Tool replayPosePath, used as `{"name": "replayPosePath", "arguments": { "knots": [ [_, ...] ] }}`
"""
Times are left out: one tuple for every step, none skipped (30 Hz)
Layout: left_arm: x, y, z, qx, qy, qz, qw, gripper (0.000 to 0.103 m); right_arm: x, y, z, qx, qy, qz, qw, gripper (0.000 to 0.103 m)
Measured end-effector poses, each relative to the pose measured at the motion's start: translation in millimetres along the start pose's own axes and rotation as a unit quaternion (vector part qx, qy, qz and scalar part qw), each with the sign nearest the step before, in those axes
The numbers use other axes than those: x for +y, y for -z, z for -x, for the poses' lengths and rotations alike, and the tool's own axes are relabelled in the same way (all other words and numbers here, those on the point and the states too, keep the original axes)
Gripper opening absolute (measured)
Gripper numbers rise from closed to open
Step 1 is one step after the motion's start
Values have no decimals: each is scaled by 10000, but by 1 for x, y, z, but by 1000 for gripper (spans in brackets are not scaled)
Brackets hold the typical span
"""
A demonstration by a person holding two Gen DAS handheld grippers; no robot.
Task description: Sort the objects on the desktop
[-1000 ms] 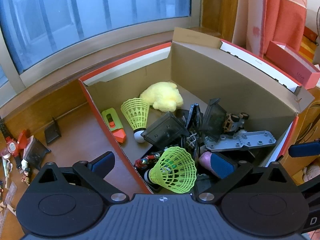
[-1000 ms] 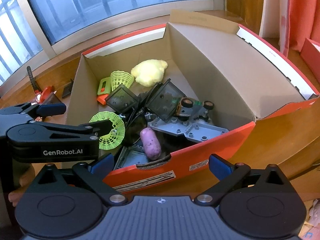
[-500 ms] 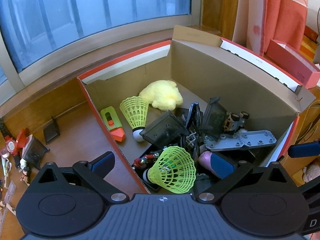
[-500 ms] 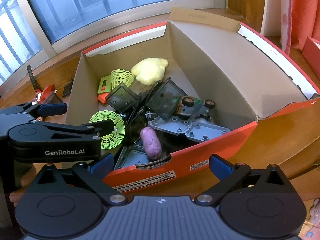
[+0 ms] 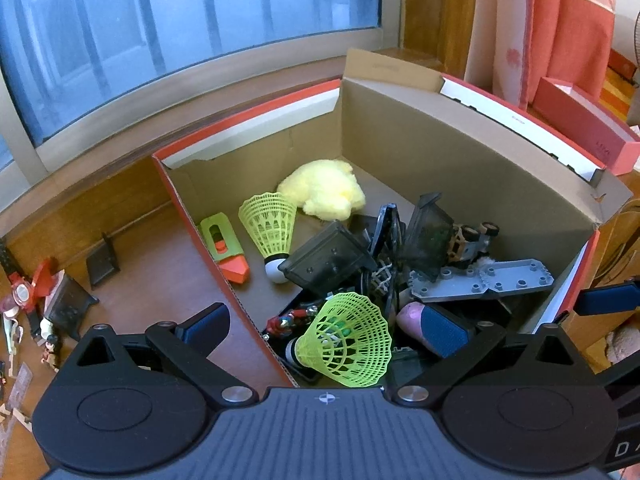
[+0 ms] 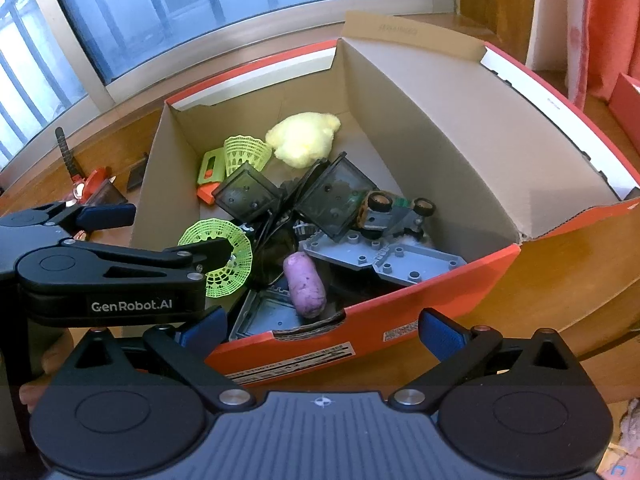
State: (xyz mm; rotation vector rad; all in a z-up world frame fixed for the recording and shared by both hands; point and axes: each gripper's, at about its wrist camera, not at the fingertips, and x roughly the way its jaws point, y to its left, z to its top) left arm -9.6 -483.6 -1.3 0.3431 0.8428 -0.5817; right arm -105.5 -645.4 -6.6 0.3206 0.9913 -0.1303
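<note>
Our left hand-held gripper [image 5: 324, 332] hangs wide open over the box [image 5: 460, 152], the green shuttlecock [image 5: 344, 340] lies right between its fingers, cork pointing left; the right hand-held gripper [image 6: 320, 330] waits open.

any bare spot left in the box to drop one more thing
Bare cardboard floor shows at the far right corner of the box, behind the yellow plush and beside the toy car. A small strip lies near the orange-green toy. The near half is crowded with dark plastic cases.
</note>
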Motion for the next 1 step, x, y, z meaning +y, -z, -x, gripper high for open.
{"name": "replayPosePath", "arguments": {
  "knots": [
    [0,0,1,-9,-20,5,10000,103,0,0,0,1,-20,13,10000,102]
  ]
}}
